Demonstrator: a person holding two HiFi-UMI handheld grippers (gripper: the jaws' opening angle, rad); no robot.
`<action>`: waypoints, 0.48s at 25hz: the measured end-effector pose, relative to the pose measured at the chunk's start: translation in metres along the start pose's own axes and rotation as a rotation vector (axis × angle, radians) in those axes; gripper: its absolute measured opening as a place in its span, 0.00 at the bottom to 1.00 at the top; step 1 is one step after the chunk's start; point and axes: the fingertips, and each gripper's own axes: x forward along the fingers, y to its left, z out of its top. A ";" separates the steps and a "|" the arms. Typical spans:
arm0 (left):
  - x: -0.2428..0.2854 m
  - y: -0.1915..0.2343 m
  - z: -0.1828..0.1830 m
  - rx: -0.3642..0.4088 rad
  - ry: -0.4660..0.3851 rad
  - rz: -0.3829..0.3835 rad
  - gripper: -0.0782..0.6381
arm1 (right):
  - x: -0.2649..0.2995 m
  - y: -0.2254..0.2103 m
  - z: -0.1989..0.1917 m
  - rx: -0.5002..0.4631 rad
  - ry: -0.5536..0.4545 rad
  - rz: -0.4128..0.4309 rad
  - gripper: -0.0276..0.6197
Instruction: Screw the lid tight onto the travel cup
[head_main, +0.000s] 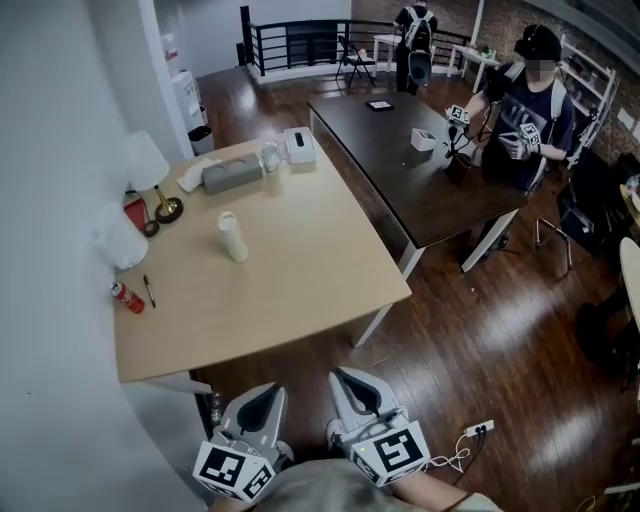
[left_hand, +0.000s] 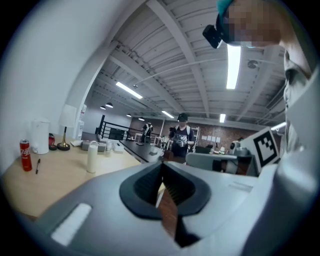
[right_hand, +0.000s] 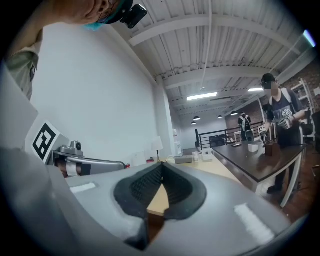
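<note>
While both tongs hang off the near edge of the pale tabletop (head_main: 300, 260), over wood floor, left tongs (head_main: 268, 396) and right tongs (head_main: 344, 382) are each pressed together, nothing pinched; their own views show the same. Travel cup (head_main: 232, 237): white, upright, mid-tabletop, well apart from both tongs; contents hidden, lid seating not clear. Red can (head_main: 127, 297) stands near the wall side, a pen (head_main: 149, 291) just beside it. Clear mug (head_main: 271, 156) sits at the far end between a grey case (head_main: 232, 175) and a tissue box (head_main: 299, 144); contents cannot be told. Left gripper view gives cup and can side-on. Right gripper view catches only the far-end cluster and a person (right_hand: 281, 117) at the dark table (right_hand: 260, 162).
</note>
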 end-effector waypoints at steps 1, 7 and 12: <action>-0.008 0.002 -0.003 0.000 -0.002 -0.009 0.11 | -0.002 0.009 -0.002 -0.005 0.006 -0.016 0.05; -0.052 0.017 -0.024 -0.024 0.018 -0.060 0.11 | -0.014 0.068 -0.007 -0.004 0.022 -0.066 0.05; -0.072 0.023 -0.028 -0.009 0.020 -0.053 0.11 | -0.023 0.094 -0.017 0.002 0.033 -0.056 0.04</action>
